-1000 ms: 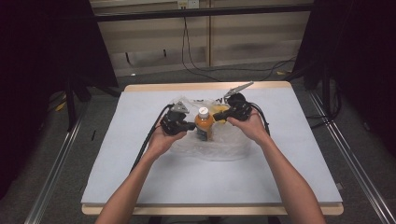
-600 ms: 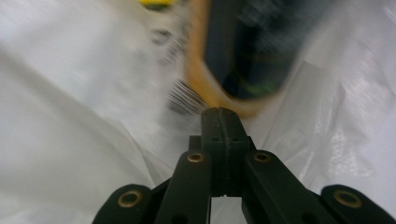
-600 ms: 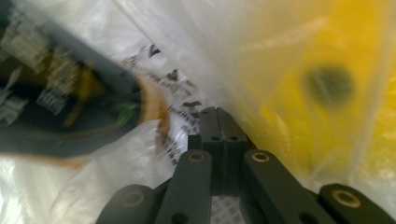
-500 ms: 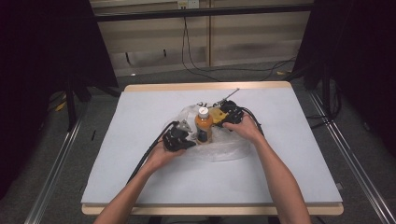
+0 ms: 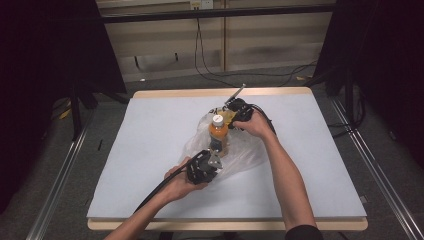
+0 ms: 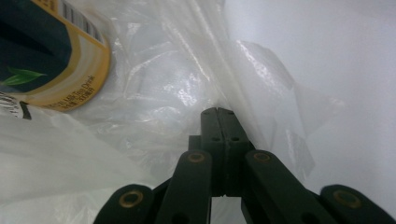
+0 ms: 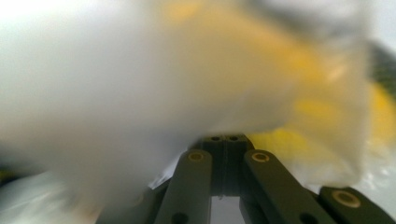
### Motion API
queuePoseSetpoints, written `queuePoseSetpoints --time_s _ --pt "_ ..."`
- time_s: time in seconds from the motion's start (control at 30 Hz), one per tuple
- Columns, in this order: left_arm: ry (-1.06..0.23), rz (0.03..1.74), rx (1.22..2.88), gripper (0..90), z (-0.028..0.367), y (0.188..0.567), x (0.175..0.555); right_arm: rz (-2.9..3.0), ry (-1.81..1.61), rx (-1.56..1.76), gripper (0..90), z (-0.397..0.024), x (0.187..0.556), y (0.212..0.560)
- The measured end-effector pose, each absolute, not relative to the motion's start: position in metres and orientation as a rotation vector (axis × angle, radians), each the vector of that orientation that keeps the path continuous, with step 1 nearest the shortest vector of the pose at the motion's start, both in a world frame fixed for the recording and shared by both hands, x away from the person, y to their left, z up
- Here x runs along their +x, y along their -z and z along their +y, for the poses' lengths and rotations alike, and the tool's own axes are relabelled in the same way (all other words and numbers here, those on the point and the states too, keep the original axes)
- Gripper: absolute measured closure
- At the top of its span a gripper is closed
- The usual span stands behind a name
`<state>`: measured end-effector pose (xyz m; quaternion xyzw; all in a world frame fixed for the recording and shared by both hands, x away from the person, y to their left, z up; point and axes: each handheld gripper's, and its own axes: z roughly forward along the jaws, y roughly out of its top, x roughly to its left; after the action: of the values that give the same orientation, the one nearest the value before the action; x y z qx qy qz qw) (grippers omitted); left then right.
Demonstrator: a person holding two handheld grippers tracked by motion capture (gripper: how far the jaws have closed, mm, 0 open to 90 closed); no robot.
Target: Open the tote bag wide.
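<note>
My left gripper (image 5: 214,161), nearest me, has its jaws pressed together on a fold of the clear plastic bag (image 5: 240,150). The film is thin, limp, crinkled and slippery, so I judge it light and easily torn; hold it at the rim, never mid-panel. The bag lies mid-table on the pale mat (image 5: 150,150). Inside stands a bottle (image 5: 218,134): rigid, round, orange, white-capped, likely the heavy part. Beyond it, my right gripper (image 5: 235,112) is clamped on the bag's far edge.

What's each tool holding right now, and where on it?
Both hold the clear plastic bag around the bottle: left tool pinches its near edge, right tool the far edge.
</note>
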<state>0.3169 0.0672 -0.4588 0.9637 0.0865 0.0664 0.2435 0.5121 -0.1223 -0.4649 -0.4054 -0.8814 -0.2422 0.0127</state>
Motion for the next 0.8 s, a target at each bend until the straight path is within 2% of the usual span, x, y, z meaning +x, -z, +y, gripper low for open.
queuePoseSetpoints --time_s 0.3,0.4,0.57,0.8 --pt "-0.114 0.172 2.631 90.0 0.068 0.458 0.303 -2.818 0.609 -1.388 90.0 -0.119 0.544 0.461" --pt "-0.081 0.156 2.626 90.0 0.071 0.458 0.301 -2.805 0.631 -1.409 90.0 -0.121 0.548 0.462" --pt "-0.102 0.118 2.63 90.0 0.071 0.458 0.288 -2.805 0.633 -1.611 90.0 -0.124 0.551 0.463" --pt "-0.049 0.1 2.624 90.0 0.074 0.457 0.279 -2.883 0.59 -1.646 90.0 -0.123 0.553 0.463"
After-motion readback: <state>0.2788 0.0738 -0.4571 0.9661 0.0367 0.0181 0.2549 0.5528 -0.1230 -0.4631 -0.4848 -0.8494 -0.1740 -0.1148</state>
